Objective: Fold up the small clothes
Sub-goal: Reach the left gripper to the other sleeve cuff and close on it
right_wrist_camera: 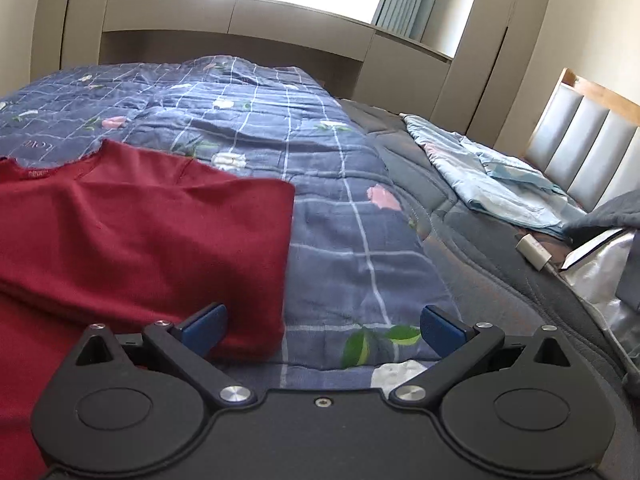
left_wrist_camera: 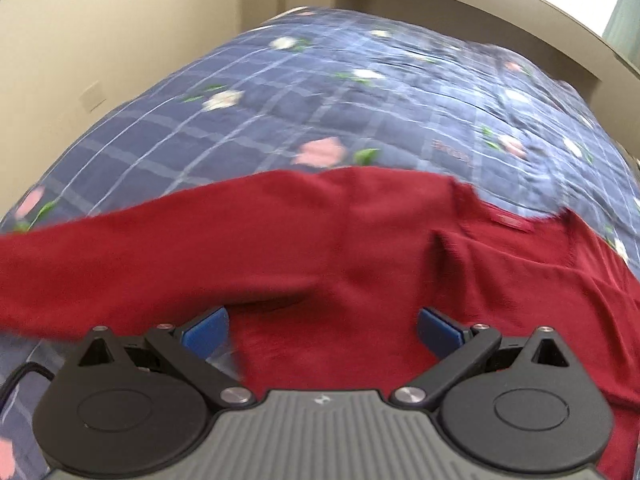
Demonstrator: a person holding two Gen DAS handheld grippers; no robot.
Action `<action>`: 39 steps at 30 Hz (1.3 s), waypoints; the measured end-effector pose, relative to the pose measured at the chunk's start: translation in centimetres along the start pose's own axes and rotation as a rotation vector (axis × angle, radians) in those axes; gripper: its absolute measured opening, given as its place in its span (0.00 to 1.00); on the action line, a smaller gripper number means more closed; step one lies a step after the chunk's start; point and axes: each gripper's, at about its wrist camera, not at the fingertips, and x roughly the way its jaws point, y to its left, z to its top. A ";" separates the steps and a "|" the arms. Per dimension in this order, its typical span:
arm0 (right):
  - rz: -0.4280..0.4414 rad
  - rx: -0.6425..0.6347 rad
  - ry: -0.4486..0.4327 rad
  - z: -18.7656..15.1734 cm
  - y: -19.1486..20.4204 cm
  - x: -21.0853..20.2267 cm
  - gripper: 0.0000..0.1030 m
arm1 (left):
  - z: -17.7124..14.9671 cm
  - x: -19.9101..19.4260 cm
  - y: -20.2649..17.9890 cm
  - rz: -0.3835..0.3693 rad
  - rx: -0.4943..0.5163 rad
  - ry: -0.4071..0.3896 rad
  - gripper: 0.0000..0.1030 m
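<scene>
A dark red knit sweater [left_wrist_camera: 360, 248] lies on the blue checked floral quilt [left_wrist_camera: 320, 92]. In the left wrist view one sleeve [left_wrist_camera: 100, 256] stretches out to the left and the collar with its label [left_wrist_camera: 512, 222] is at the right. My left gripper [left_wrist_camera: 322, 328] is open, low over the sweater's body, holding nothing. In the right wrist view the sweater [right_wrist_camera: 140, 232] shows with its right side folded in, giving a straight edge. My right gripper [right_wrist_camera: 322, 326] is open and empty; its left finger [right_wrist_camera: 206, 328] is over the folded edge, its right over the quilt [right_wrist_camera: 352, 240].
A light blue garment [right_wrist_camera: 492, 176] lies at the right on a grey blanket [right_wrist_camera: 480, 264]. A white charger [right_wrist_camera: 534, 250] and a silvery bag [right_wrist_camera: 600, 276] lie near the padded headboard [right_wrist_camera: 580, 144]. Beige cabinets and a window stand behind the bed.
</scene>
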 end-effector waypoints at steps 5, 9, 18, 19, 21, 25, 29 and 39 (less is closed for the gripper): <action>0.053 -0.010 -0.012 1.1 1.0 -3.6 0.99 | -0.2 -1.4 6.5 0.047 -0.155 -0.014 1.00; 0.166 0.024 0.011 1.5 3.2 -7.2 0.99 | -0.6 -3.3 12.4 0.116 -0.302 -0.054 1.00; 0.401 -0.091 0.055 -0.5 12.2 -12.8 0.99 | -2.4 -5.0 26.2 0.294 -0.546 -0.109 1.00; 0.412 -0.110 0.063 -0.7 13.1 -13.0 0.99 | -2.6 -4.9 27.4 0.307 -0.569 -0.113 1.00; 0.427 -0.132 0.071 -1.0 14.4 -13.4 0.99 | -3.2 -4.8 29.5 0.308 -0.617 -0.122 1.00; 0.433 -0.154 0.079 -1.4 15.9 -13.9 0.99 | -3.8 -4.4 32.6 0.266 -0.741 -0.136 0.97; 0.427 -0.166 0.081 -1.4 16.4 -14.2 0.99 | -4.3 -4.3 33.8 0.210 -0.817 -0.154 0.81; 0.415 -0.140 0.092 -1.8 15.8 -14.4 0.99 | -4.3 -3.8 36.3 0.125 -1.010 -0.197 0.17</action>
